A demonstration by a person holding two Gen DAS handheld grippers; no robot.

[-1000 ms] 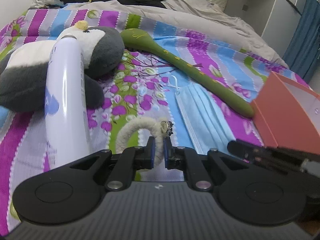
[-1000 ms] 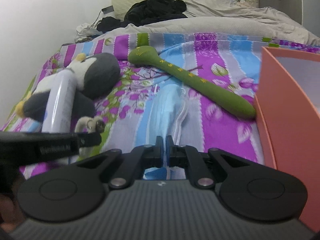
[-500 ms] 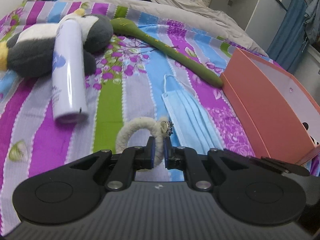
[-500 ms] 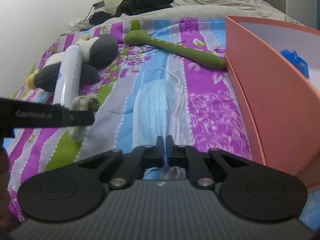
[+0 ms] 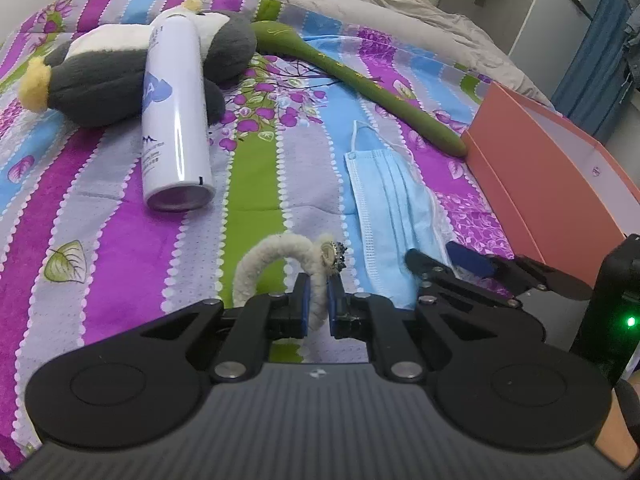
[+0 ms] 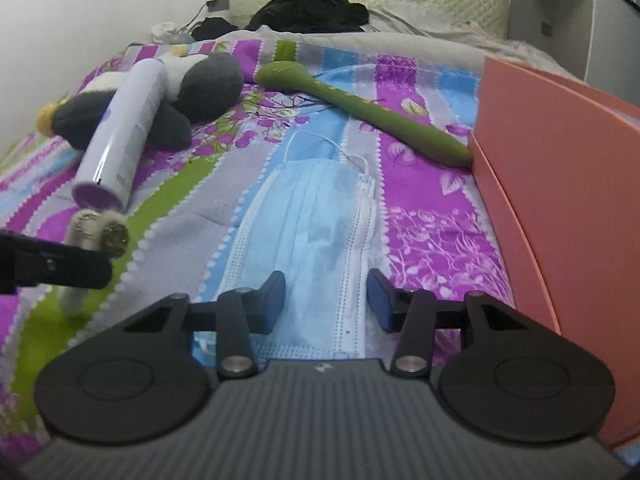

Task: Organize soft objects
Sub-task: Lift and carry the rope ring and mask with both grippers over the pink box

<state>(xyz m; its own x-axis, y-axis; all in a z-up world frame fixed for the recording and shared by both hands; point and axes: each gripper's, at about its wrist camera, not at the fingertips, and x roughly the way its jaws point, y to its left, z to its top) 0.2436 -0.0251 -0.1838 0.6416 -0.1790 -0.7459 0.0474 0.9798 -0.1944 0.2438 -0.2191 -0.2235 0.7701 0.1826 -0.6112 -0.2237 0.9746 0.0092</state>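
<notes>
My left gripper (image 5: pixel 317 305) is shut on a cream fuzzy hair tie (image 5: pixel 280 258) with a small metal charm, held above the striped bedspread. It also shows in the right wrist view (image 6: pixel 96 232) at the left edge. My right gripper (image 6: pixel 326 300) is open and empty, its jaws either side of the near end of a blue face mask (image 6: pixel 316 220) that lies flat on the bed. The mask also shows in the left wrist view (image 5: pixel 394 204). A grey and white plush penguin (image 5: pixel 120 68) lies at the back left. A green plush snake (image 5: pixel 360 84) stretches toward the orange box.
A white spray can (image 5: pixel 174 120) lies against the penguin. An open orange box (image 5: pixel 560 168) stands at the right on the bed; its wall fills the right of the right wrist view (image 6: pixel 560 184). Dark clothes (image 6: pixel 312 8) and a grey blanket lie at the bed's head.
My right gripper has opened from shut and now straddles the mask's near end. Both grippers have pulled back and risen, with the hair tie still held in the left.
</notes>
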